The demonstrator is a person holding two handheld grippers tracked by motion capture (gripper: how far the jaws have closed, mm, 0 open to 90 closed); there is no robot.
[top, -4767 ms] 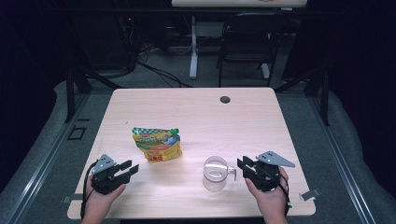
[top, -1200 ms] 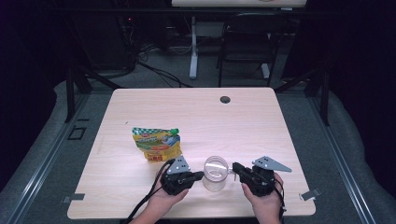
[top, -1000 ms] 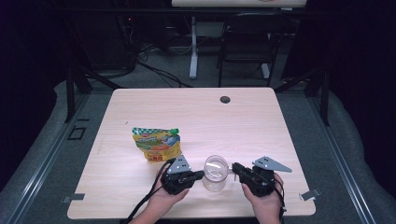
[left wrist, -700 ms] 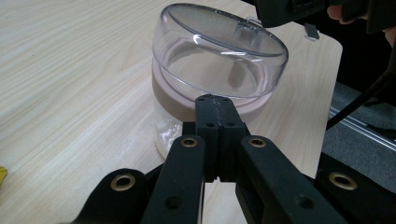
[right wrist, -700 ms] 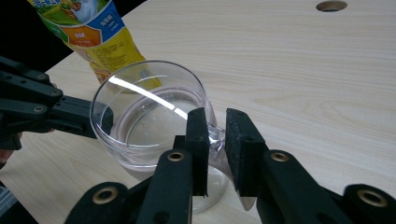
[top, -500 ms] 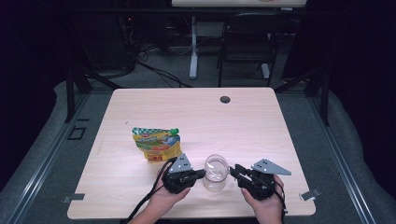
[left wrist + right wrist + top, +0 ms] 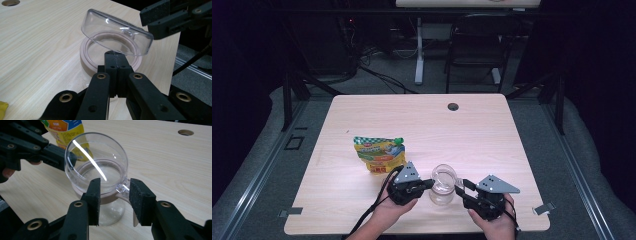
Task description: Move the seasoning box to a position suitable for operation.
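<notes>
Left gripper (image 7: 115, 58) fingers pinch the lid (image 7: 117, 36) (tilted up); right gripper (image 7: 113, 192) gapes.

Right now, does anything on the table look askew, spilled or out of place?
The clear lid sits tilted above the jar, raised on one side, with the left gripper shut on its edge. Nothing is spilled, and the yellow pouch lies flat nearby.

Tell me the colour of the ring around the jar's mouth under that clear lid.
Pinkish-beige ring; the left gripper view shows it best.
</notes>
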